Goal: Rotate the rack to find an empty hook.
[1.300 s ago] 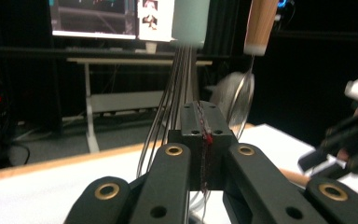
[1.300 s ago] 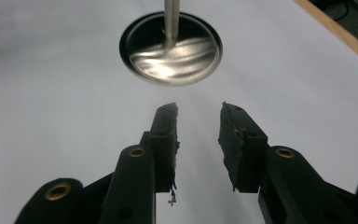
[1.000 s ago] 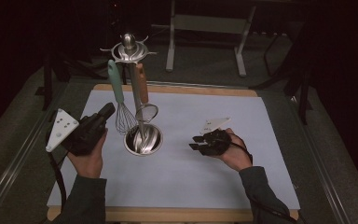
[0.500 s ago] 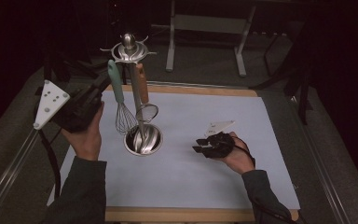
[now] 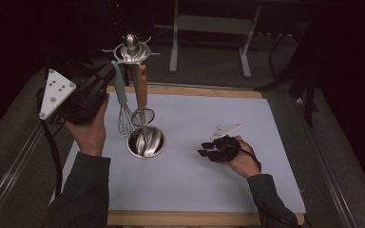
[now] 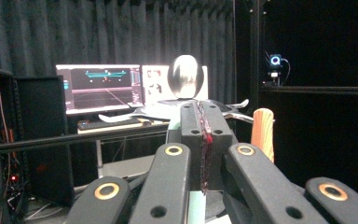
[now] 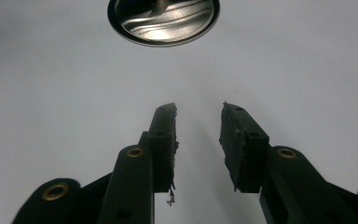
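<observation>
A wooden-edged table [image 5: 185, 219] carries a pale blue-white sheet [image 5: 209, 180] covering most of its top. On the sheet's left half stands the round, shiny metal base [image 5: 146, 141] of a utensil stand.

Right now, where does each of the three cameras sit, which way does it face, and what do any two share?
High view: above the person's side, facing forward and down on the table; both forearms, left gripper, right gripper.
Left gripper view: rides the left gripper, facing level at the utensil stand; fingers shut.
Right gripper view: rides the right gripper, facing down along the mat; fingers apart.
Shared: the stand's round base, also in the high view.
</observation>
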Demonstrator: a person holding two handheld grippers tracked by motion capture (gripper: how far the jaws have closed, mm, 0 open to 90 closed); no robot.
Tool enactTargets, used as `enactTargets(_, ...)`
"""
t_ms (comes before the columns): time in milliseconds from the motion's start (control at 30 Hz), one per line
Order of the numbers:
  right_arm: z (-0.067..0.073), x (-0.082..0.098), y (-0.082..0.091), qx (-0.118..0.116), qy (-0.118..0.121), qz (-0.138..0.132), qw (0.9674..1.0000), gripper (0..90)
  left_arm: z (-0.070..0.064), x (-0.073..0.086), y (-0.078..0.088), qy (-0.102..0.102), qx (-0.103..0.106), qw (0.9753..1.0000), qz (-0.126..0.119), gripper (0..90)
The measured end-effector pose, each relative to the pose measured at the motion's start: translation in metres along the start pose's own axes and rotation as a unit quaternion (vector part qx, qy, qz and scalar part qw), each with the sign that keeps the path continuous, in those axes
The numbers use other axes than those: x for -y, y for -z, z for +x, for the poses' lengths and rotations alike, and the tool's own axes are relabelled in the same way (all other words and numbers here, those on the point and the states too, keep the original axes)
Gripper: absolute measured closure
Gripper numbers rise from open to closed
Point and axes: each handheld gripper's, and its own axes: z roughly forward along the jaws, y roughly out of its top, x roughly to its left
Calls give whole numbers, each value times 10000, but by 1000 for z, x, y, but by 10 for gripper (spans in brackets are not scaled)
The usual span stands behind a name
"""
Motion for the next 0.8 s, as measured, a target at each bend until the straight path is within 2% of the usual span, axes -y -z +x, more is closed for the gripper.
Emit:
enactTargets(267, -1, 3, -1, -35, -66, 37, 10000, 653, 1, 0, 0, -59, -48, 10000, 8, 900)
enactTargets(800, -5, 11, 2, -5, -109, 126, 9999, 644, 16, 2, -4, 57, -289, 9996, 6, 900)
